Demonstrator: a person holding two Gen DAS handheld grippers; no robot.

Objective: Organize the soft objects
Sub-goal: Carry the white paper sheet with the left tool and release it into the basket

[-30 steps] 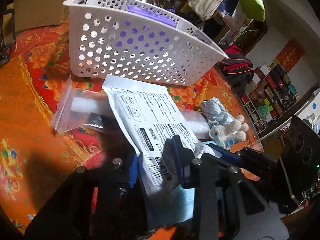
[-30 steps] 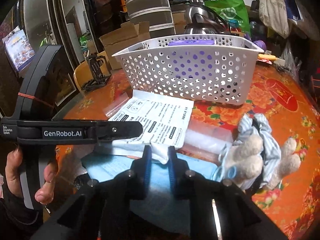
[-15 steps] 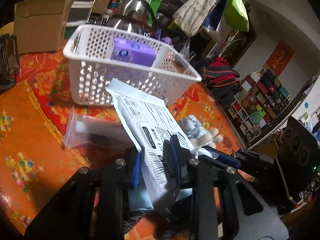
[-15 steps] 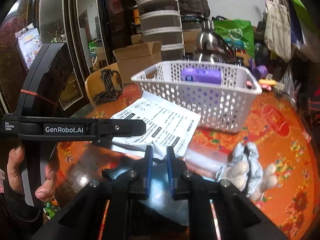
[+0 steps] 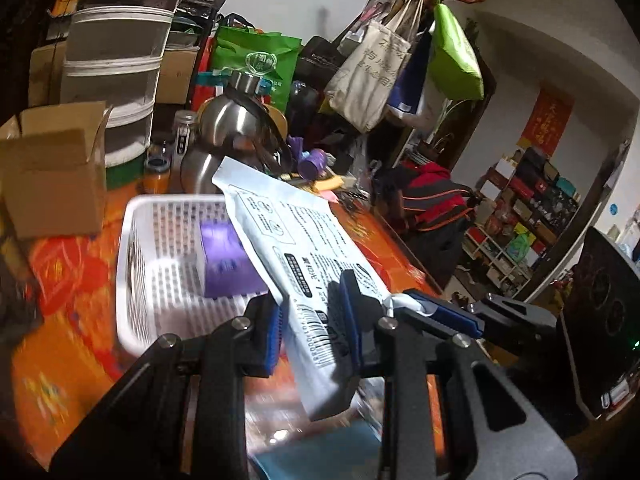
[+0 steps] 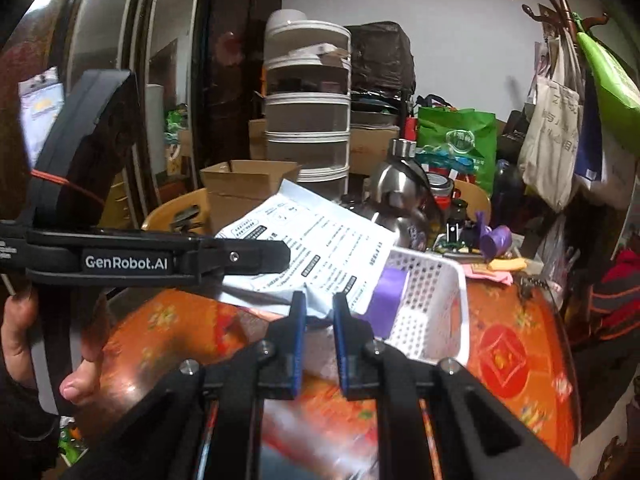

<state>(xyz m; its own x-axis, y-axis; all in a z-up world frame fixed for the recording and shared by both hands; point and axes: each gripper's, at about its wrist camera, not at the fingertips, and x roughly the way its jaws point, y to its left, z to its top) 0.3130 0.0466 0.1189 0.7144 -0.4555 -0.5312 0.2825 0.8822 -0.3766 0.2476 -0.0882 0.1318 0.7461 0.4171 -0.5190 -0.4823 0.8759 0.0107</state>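
Observation:
A white printed soft packet [image 5: 296,248] hangs in the air, held by both grippers. My left gripper [image 5: 314,300] is shut on its barcode end. In the right wrist view my right gripper [image 6: 320,304] is shut on a crumpled lower corner of the same packet [image 6: 320,248]. The packet's far end reaches over a white perforated basket [image 5: 132,280], which holds a purple pack [image 5: 224,264]. That basket [image 6: 440,312] lies just beyond my right fingertips. A hand [image 6: 24,332] grips the left gripper [image 6: 276,256] at the left edge.
The table wears an orange-red floral cloth [image 6: 512,352]. Behind the basket stand a steel kettle [image 5: 232,136], a cardboard box [image 5: 52,168] and stacked round containers [image 5: 116,60]. Bags hang on a coat rack [image 5: 380,72] at the back right.
Both grippers rose with the packet, lifting it off the table to above the basket's rim. The plush toy and the clear bag have dropped out of view.

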